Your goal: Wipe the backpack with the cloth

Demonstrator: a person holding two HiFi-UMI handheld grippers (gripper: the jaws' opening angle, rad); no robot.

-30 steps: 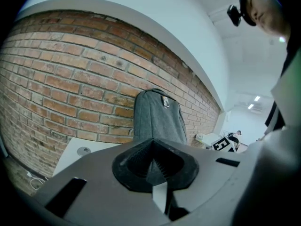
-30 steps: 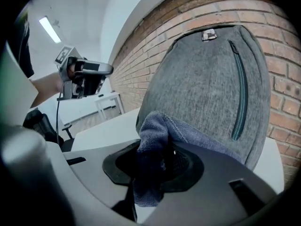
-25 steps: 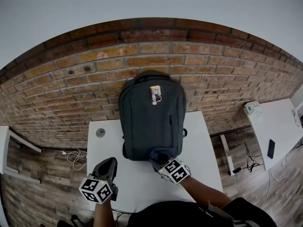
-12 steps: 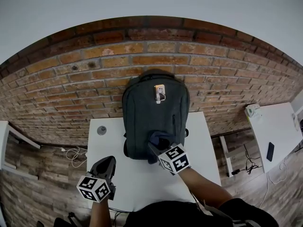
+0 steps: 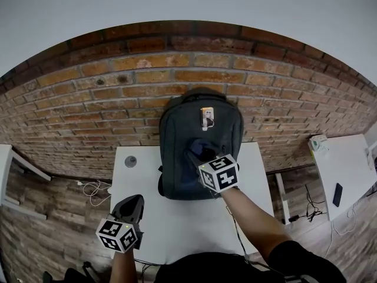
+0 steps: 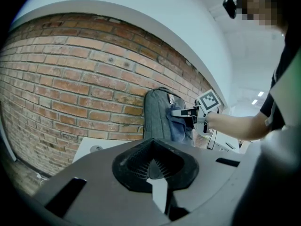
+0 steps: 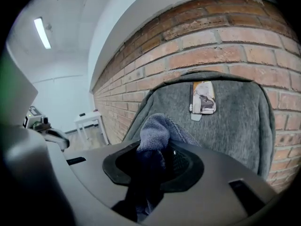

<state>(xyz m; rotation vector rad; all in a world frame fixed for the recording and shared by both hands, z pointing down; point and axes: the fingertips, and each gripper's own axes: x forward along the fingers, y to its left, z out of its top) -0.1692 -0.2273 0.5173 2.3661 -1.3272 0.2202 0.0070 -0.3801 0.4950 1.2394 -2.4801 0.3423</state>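
Fingers of the right gripper are clamped on a bunched blue-grey cloth, holding it against the front of the dark grey backpack, about mid-height. The backpack stands upright on the white tabletop, its back to the brick wall, with a small tag near its top. The left gripper is at the tabletop's near left, well apart from the backpack, fingers together with nothing between them.

Backpack is standing mid-frame on table, wall behind; cloth is touching its front; left gripper lower left.
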